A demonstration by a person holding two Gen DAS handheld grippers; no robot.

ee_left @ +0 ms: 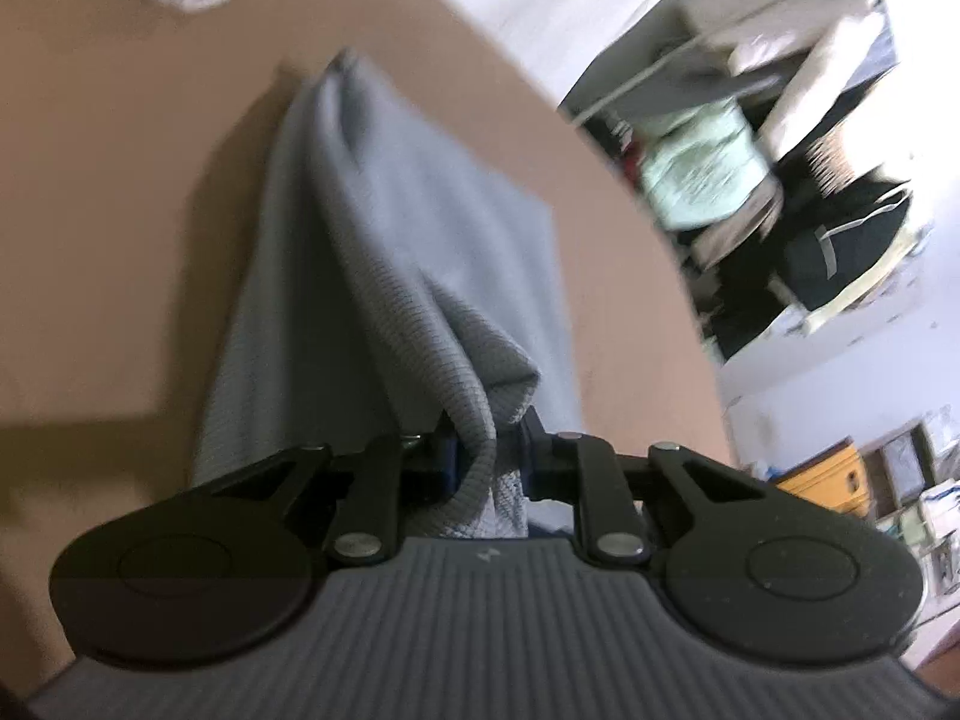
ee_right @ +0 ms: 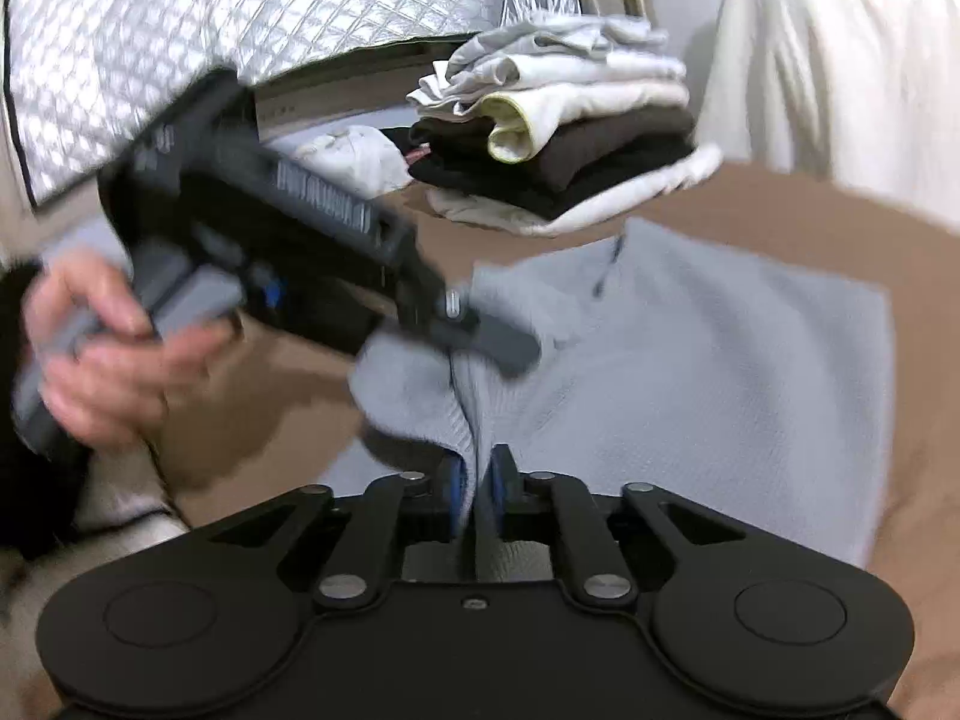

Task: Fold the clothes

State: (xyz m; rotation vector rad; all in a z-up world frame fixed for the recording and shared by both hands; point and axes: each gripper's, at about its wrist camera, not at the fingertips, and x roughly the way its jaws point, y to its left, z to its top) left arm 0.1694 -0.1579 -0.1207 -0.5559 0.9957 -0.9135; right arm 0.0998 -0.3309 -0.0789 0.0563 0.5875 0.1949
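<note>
A light grey knit sweater lies spread on a tan surface. In the right wrist view my right gripper is shut on a raised fold of the sweater's near edge, with the fabric pinched between the blue pads. Just beyond it, a hand holds my left gripper, whose tips are on a bunched part of the same edge. In the left wrist view my left gripper is shut on a thick fold of the sweater, which stretches away from it over the surface.
A stack of folded clothes, white and dark, sits at the far side of the tan surface. A quilted silver cover lies behind it, and white cloth hangs at the right. Cluttered shelves stand beyond the surface's edge.
</note>
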